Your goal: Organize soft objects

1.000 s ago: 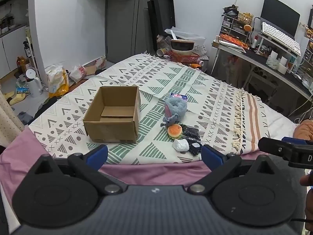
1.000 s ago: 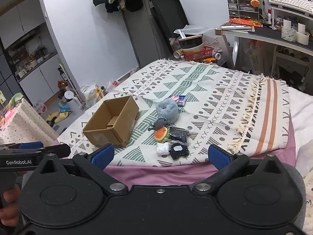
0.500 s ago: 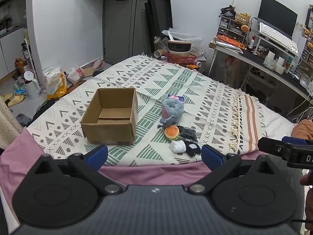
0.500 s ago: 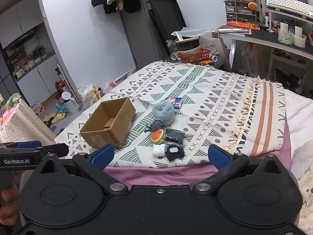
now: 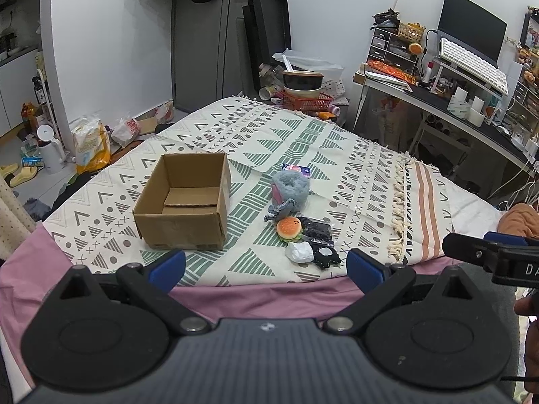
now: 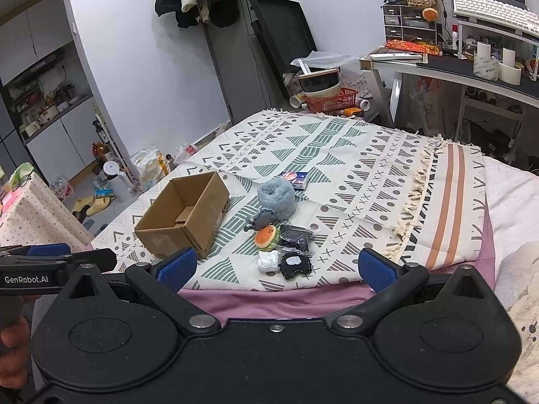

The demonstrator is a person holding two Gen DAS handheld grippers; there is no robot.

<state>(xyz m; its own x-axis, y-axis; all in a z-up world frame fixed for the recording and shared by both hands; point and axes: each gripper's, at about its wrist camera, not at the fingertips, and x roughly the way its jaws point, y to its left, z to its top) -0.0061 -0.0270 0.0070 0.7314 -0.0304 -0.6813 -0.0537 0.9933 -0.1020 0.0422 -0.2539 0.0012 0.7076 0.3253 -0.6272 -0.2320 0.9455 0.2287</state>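
Hovering short of the bed (image 5: 256, 289), both grippers' fingers (image 5: 167, 265) are gaping wide, empty; toys clustering right of the cardboard box (image 5: 183, 203) are risking double-grabs.

A bed (image 5: 259, 294) carries a patterned blanket (image 5: 303, 141). On it sits an open box (image 5: 185, 208); right of the box huddle a plush (image 5: 293, 188), burger (image 5: 288, 229), packets and small toys.

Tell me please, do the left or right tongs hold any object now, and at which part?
Nothing is held. The left tongs and right tongs are both open and empty, short of the toys.
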